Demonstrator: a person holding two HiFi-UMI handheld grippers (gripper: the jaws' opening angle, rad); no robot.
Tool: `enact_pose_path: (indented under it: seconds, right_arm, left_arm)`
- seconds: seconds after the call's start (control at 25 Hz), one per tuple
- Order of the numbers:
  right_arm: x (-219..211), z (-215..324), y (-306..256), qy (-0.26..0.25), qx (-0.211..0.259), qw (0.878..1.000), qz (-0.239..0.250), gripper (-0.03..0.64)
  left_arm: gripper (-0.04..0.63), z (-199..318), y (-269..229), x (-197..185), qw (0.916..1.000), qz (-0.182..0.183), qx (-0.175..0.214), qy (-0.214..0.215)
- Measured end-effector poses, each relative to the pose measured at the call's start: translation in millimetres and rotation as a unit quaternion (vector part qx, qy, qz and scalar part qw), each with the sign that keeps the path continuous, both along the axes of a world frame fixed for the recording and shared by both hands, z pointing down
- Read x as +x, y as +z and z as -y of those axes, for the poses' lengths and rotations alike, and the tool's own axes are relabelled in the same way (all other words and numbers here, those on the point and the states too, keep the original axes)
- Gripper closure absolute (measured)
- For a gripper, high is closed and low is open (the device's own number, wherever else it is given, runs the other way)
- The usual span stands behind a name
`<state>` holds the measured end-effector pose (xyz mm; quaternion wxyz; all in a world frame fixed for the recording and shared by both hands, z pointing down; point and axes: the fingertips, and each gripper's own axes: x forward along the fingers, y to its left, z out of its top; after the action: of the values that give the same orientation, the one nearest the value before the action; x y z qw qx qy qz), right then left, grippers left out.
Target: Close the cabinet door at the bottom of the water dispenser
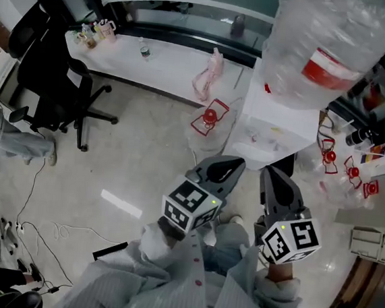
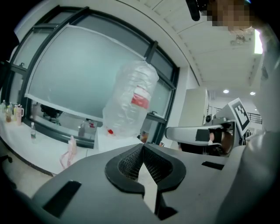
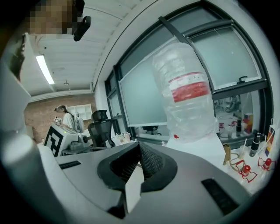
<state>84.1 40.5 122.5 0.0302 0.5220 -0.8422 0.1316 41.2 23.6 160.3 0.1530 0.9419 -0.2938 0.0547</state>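
The left hand-held gripper (image 1: pixel 227 164) and right hand-held gripper (image 1: pixel 273 172), both pinched empty, are hanging near the dispenser (image 1: pixel 270 117), risking bumping its bottle (image 1: pixel 328 41).

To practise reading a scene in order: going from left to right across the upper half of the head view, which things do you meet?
Black office chair → small clear bottle → pink bag → big water jug.

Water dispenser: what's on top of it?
A large clear bottle with a red label stands inverted on the white water dispenser. The cabinet door at its bottom cannot be seen: from above, the dispenser's own top covers it.
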Motion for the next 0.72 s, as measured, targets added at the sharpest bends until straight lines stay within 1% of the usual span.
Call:
enact_pose_path:
  seconds: [0.2, 0.32, 0.44, 0.56, 0.64, 0.72]
  right_arm:
    - [5.5, -14.7, -20.1, -0.007, 0.015, 1.0, 0.011, 0.603]
    - [6.6, -18.0, -32.5, -0.01, 0.028, 1.0, 0.002, 0.603]
    - [4.3, -21.3, -40.3, -0.014, 0.033, 0.999, -0.01, 0.603]
    - [1.9, -23.5, -47.2, -0.018, 0.038, 0.999, -0.012, 0.603]
    - [0.2, -23.8, -50.0, -0.021, 0.04, 0.999, -0.013, 0.603]
    - [-2.1, -24.6, -51.2, -0.024, 0.041, 0.999, -0.011, 0.603]
  left_arm:
    - [0.584, -18.9, -32.7, 19.5, 0.9994, 0.001, 0.025, 0.025]
    - [0.584, -24.5, -45.8, 21.0, 0.9989, -0.001, 0.037, 0.029]
    - [0.584, -28.3, -54.2, 20.6, 0.998, 0.008, 0.054, 0.032]
    - [0.584, -31.5, -57.5, 17.1, 0.9979, 0.016, 0.053, 0.033]
    - [0.584, -31.6, -62.7, 14.6, 0.9978, 0.013, 0.058, 0.03]
    - [0.584, -31.5, -68.3, 12.9, 0.997, 0.008, 0.072, 0.029]
